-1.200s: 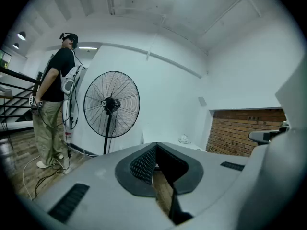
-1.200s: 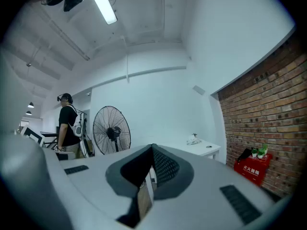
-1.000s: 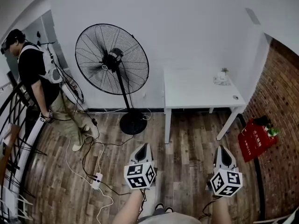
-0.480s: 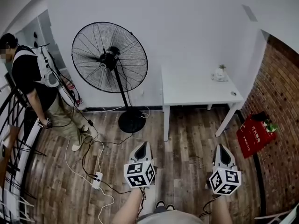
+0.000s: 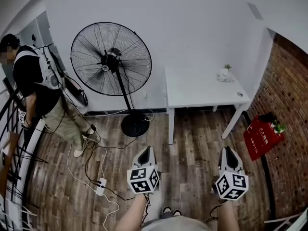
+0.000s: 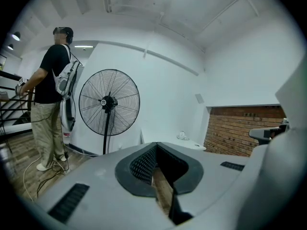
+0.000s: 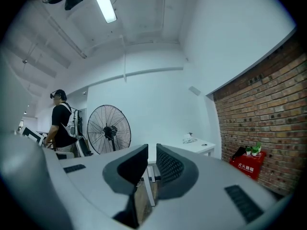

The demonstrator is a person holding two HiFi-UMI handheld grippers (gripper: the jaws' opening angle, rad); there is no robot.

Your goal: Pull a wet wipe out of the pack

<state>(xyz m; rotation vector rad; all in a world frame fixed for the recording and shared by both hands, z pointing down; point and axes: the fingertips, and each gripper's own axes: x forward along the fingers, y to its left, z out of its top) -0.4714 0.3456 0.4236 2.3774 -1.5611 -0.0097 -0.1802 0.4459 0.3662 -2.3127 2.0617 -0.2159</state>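
White Chinese characters, too small to read, mark the red box (image 5: pixel 260 137) at 3 o'clock against the brick wall (image 5: pixel 288 95). Over the wood-plank floor (image 5: pixel 192 167), the left gripper (image 5: pixel 146 150) has its ribbed grey jaws meeting at the tips with nothing between them, while the right gripper (image 5: pixel 228 150) shows a thin empty slit. A small white lump (image 5: pixel 224 74) with a green tip, too small to identify as the wipe pack, sits on the smooth white table (image 5: pixel 192 93) at 1 o'clock.

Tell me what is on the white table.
The table holds a small white thing with green on top and a round thing near its right edge. Both are too small to identify. Nothing is covered.
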